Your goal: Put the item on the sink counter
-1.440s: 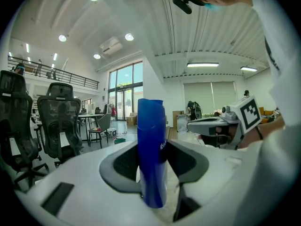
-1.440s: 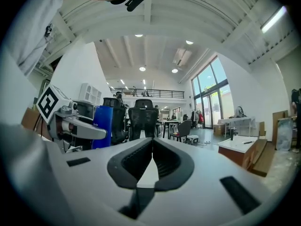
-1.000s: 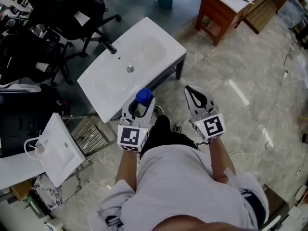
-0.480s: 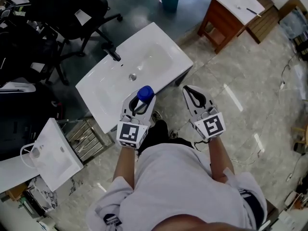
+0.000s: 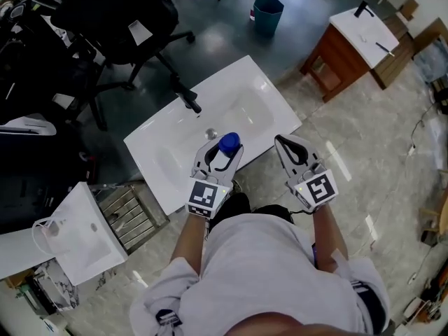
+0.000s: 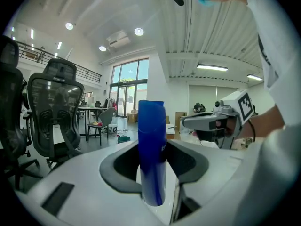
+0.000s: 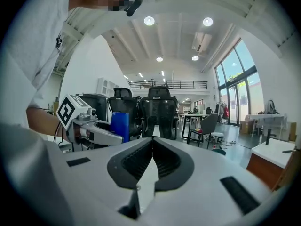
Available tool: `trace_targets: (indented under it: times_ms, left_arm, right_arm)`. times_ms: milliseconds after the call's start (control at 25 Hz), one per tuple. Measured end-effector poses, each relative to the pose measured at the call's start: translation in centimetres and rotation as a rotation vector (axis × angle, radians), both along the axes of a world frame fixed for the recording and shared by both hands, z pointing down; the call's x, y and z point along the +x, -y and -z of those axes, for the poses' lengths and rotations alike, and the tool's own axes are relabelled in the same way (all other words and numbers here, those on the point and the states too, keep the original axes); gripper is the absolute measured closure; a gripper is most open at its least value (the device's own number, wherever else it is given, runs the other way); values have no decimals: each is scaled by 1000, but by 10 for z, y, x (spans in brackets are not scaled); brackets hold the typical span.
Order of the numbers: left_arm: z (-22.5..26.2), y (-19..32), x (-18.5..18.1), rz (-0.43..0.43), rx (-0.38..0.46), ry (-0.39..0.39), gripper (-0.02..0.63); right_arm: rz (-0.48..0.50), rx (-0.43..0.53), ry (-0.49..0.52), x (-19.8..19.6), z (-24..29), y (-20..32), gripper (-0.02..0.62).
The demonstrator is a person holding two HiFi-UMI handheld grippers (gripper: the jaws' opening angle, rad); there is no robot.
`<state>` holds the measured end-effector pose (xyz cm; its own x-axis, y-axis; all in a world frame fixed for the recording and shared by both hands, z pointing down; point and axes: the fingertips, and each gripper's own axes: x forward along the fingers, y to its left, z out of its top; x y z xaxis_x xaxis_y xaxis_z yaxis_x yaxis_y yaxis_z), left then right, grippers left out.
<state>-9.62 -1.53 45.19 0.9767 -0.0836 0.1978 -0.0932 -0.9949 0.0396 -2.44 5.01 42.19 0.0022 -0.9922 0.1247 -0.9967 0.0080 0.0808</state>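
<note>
You had one blue bottle (image 6: 152,149) clamped between the fingers of your left gripper (image 5: 222,150). It stood upright with its blue cap uppermost, and a finger pressed on each side of its body. The fingers of your right gripper (image 5: 288,144) were closed on each other at the tips, with nothing between them. The two grippers were side by side just below the centre of the head view, near each other but not touching.

In the head view the bottle's cap showed against the near edge of the white sink surface (image 5: 168,149), close to its one round drain (image 5: 210,133). You could not tell from that view how high the bottle was above it. One black faucet (image 5: 187,100) stood at the far edge of that surface.

You could count three white sink tops in the head view. The first was the one in front of you. A second, smaller sink top (image 5: 80,233) lay at the lower left, beside a metal rack (image 5: 129,212). The third sink top (image 5: 364,30) sat on one wooden cabinet (image 5: 336,65) at the upper right. One teal bin (image 5: 268,12) stood on the dark floor at the top centre. In the right gripper view, two black chair backs (image 7: 160,102) stood side by side behind the bottle.
</note>
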Motion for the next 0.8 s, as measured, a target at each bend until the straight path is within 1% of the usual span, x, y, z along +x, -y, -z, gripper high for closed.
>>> trace_targets:
  times_ms: [240,360,560,680,800]
  left_arm:
    - [0,34,2,14,-9,-10,435]
    - [2,44,5,31,-13,-12,434]
    - [-4,59,26,69,-19,-9,436]
    - [-7,67,42,91,-15,-4,436]
    - [-6,78,59,116,-21,-12,436]
  right_arm:
    - [92,-1,-24,-7,6,40,591]
    - [130,7,-33,-3,8,54,590]
    - [181,11,4,20,3,80,591]
    - [228,13,31,36,-2,97,591]
    - [281,15,34,57,-3,118,591]
